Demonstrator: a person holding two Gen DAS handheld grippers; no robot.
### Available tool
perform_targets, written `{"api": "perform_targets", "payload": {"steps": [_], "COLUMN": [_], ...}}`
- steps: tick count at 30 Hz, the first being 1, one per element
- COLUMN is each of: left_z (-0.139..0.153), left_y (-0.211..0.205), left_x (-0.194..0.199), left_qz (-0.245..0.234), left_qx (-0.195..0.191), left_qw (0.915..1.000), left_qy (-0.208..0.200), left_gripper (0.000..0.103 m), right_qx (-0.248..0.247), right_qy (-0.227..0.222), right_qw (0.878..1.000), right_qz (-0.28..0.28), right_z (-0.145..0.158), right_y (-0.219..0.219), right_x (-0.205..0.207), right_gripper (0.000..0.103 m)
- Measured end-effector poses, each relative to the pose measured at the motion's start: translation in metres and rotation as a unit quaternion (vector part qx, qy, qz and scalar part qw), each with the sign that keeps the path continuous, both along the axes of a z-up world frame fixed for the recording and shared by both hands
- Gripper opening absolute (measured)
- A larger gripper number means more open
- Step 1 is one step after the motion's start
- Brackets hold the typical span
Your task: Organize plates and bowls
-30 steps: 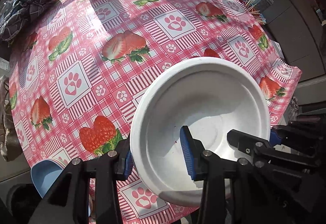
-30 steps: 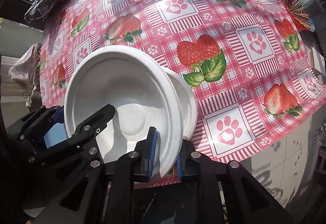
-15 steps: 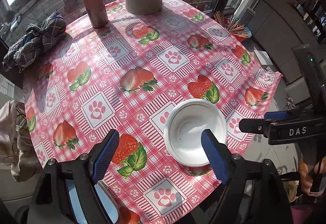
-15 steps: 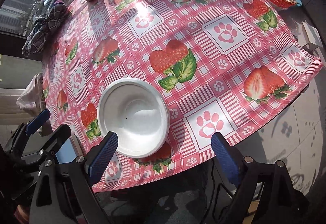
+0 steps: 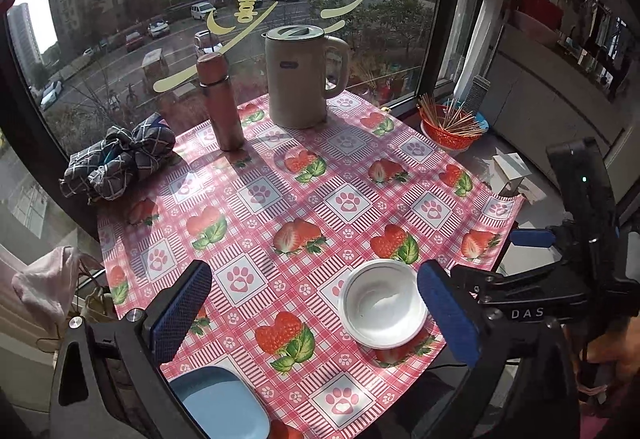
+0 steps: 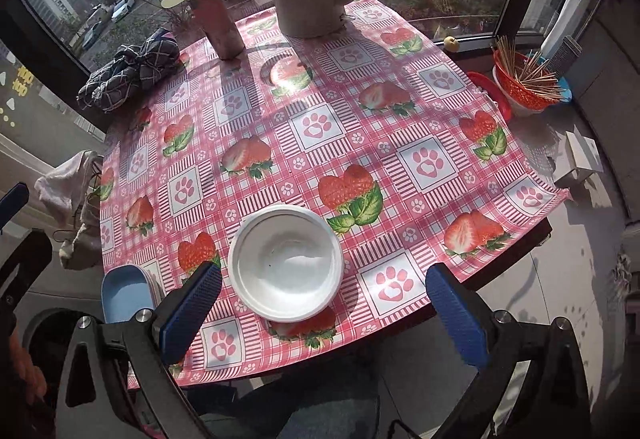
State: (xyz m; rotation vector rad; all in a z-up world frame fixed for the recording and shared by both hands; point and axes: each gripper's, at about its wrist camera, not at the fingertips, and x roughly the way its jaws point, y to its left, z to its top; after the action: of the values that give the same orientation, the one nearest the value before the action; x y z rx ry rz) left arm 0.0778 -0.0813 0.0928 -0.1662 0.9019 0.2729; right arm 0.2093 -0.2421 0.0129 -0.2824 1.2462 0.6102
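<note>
A white bowl [image 5: 383, 303] sits upright near the front edge of the strawberry-patterned table [image 5: 304, 199]; it also shows in the right wrist view [image 6: 286, 262]. A light blue plate [image 5: 222, 405] lies at the front left corner, also seen in the right wrist view [image 6: 124, 293]. My left gripper [image 5: 316, 313] is open and empty, held above and in front of the table. My right gripper [image 6: 324, 313] is open and empty, held back from the bowl.
A beige kettle [image 5: 298, 75] and a reddish flask [image 5: 219, 101] stand at the back by the window. A checked cloth bundle [image 5: 118, 159] lies back left. A red basket of sticks [image 5: 450, 127] stands beyond the table's right edge.
Both grippers let go of the white bowl, opened wide and pulled up and back. The bowl now rests on the table.
</note>
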Motion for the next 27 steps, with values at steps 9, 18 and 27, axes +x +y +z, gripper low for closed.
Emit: {"api": "perform_targets", "payload": {"steps": [9,18,27], "left_z": [-0.030,-0.058,-0.062], "left_y": [-0.013,-0.030,-0.032], "left_x": [0.006,0.011,0.010], "left_qz": [-0.048,-0.070,-0.078], "left_qx": [-0.057,-0.070,-0.091], "left_qw": [0.9939,0.9834,0.9790], "left_qy": [0.081,0.152,0.165], "left_gripper": [0.103,0.103,0.103], "right_qx": [0.018,-0.037,-0.037], "right_qy": [-0.037,0.035,0.044], "right_qw": [0.999,0.999,0.998], "right_qz": [0.030,0.018,0.010], "right_z": [0.012,-0.029,-0.030], "right_y": [-0.001,-0.009,-0.014], "right_x": [-0.010,-0.017,-0.022], "right_gripper": [0.103,0.103,0.103]}}
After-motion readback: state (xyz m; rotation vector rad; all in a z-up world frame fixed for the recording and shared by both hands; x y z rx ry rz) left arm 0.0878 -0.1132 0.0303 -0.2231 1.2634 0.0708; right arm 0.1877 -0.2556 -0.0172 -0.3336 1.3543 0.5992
